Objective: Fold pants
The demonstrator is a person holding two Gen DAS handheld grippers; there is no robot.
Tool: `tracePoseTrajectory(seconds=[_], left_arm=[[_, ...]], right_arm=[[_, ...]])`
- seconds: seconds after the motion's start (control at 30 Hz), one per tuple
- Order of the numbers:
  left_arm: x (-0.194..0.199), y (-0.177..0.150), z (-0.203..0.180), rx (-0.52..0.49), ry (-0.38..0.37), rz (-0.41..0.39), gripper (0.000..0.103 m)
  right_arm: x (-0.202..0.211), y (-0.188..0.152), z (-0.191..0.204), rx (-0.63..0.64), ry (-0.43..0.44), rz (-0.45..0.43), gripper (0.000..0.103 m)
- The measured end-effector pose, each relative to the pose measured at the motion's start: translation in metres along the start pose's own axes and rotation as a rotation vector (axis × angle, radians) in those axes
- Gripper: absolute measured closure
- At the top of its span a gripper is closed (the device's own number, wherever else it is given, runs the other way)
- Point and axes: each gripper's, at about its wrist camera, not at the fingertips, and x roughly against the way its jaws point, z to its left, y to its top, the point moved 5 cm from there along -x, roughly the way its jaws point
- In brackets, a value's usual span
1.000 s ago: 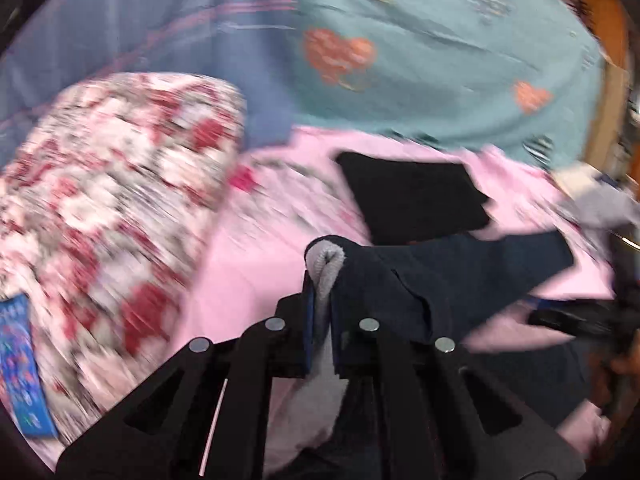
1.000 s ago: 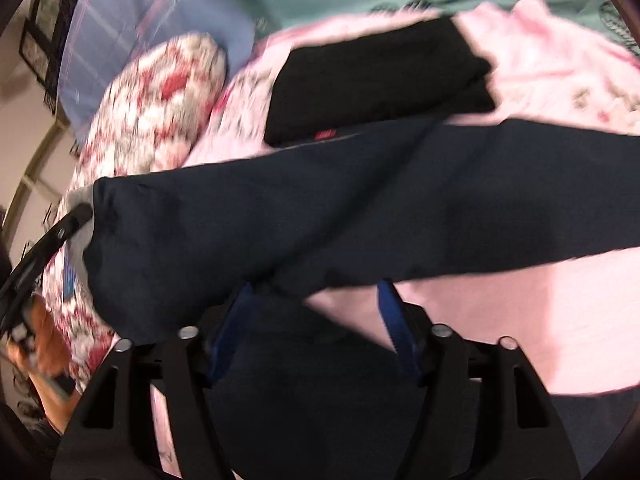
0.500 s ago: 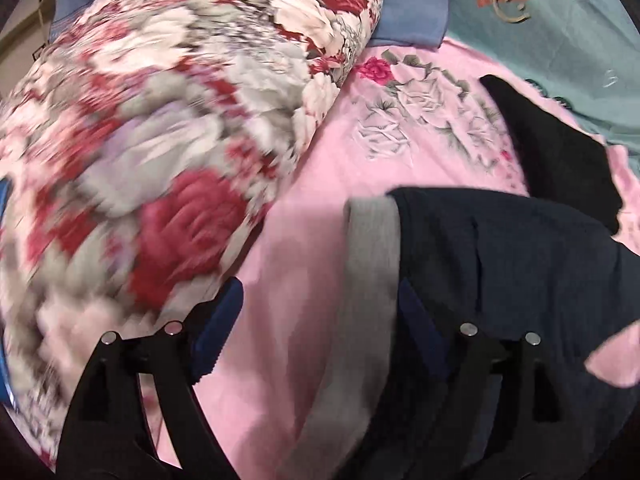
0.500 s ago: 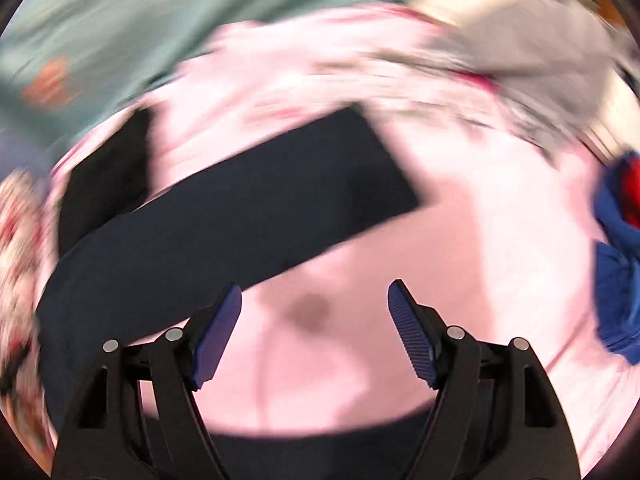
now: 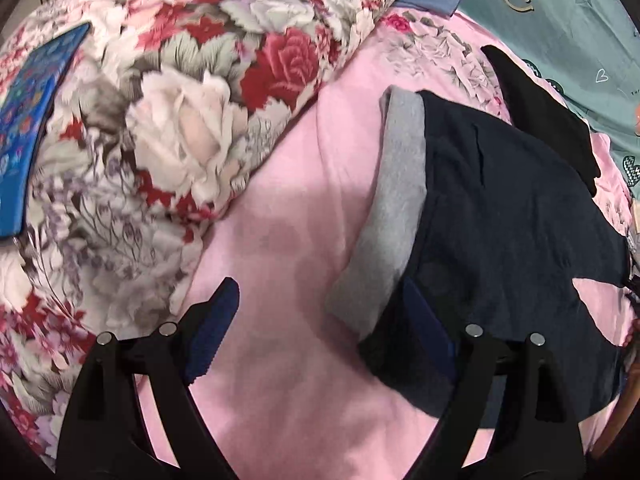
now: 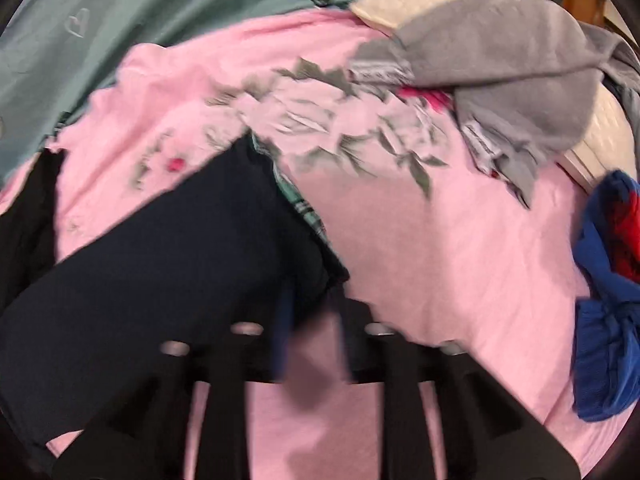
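Dark navy pants with a grey waistband lie flat on the pink sheet. My left gripper hovers open over the waistband's near corner. That corner lies beside its right finger and nothing is gripped. In the blurred right wrist view one pant leg runs up to its hem, where a green plaid lining shows. My right gripper is at the hem's near corner. Its jaws are closing with the dark cloth between the tips, and a gap still shows between the fingers.
A rolled floral quilt fills the left, with a blue patterned flat thing on it. A folded black garment lies beyond the pants. A teal sheet is at the back. Grey clothes and a blue-and-red garment lie to the right.
The left gripper let go of the grey waistband, opened wide and sank toward the bed. The right gripper swung along the leg to its hem, and its fingers have drawn much closer together.
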Motion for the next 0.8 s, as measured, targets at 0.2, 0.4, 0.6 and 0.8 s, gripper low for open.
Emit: tracePoseTrajectory(seconds=[0.2,0.4,0.6,0.8], left_arm=[[-0.007,-0.013,-0.007,0.021,-0.1,0.085,0.018],[-0.009,-0.027,-0.02,0.007,-0.146,0.143,0.019],[-0.017,-0.024,-0.027,0.026,-0.183,0.153,0.039],[-0.014,-0.022,-0.04,-0.012,-0.167,0.122,0.067]], right_arm=[[0.06,-0.027,-0.013,0.054,0.004,-0.026,0.015],[0.119,-0.101,-0.029,0.158,0.138,-0.016,0.015],[0.137,-0.152,-0.078,0.059,0.085,0.037,0.014],[0.14,-0.178,-0.102,-0.053,0.132,0.087,0.014]])
